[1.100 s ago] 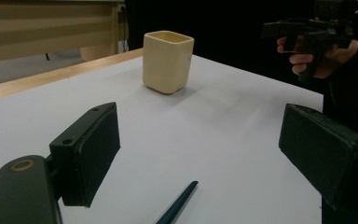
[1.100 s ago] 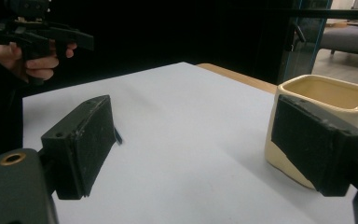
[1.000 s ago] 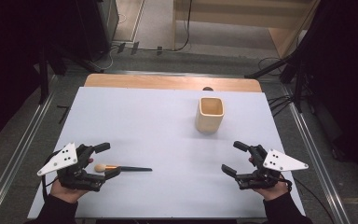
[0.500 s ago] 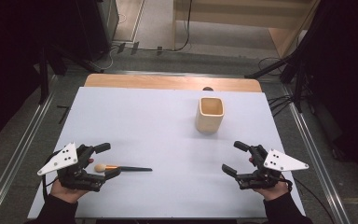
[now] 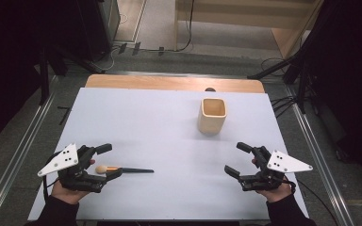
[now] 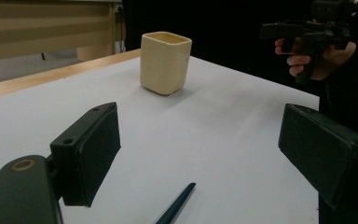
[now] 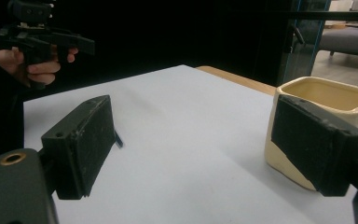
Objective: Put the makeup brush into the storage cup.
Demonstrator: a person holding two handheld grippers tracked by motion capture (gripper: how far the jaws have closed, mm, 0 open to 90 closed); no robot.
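Nothing looks done yet: your left gripper [image 5: 107, 162] and right gripper [image 5: 237, 159] are both wide open and empty, the small black-handled brush [image 5: 122, 169] lies flat between your left jaws, and the cream square cup [image 5: 212, 116] waits empty well apart.

A: What is the table [image 5: 169, 141] like?

B: It is flat and white on top. A strip of brown wood [image 5: 169, 83] shows along the far edge.

A: What sits on it?

B: A cup [image 5: 212, 116] stands up straight, far back and a bit to the right. It is pale yellow, with square sides and an open top.

A: Anything else?

B: Yes, a brush [image 5: 122, 169] lies flat near the front left. It has a soft tan tip, an orange band, and a thin dark handle that points right.

A: Are they close?

B: No. The cup and the brush are well apart, with bare white table between them.
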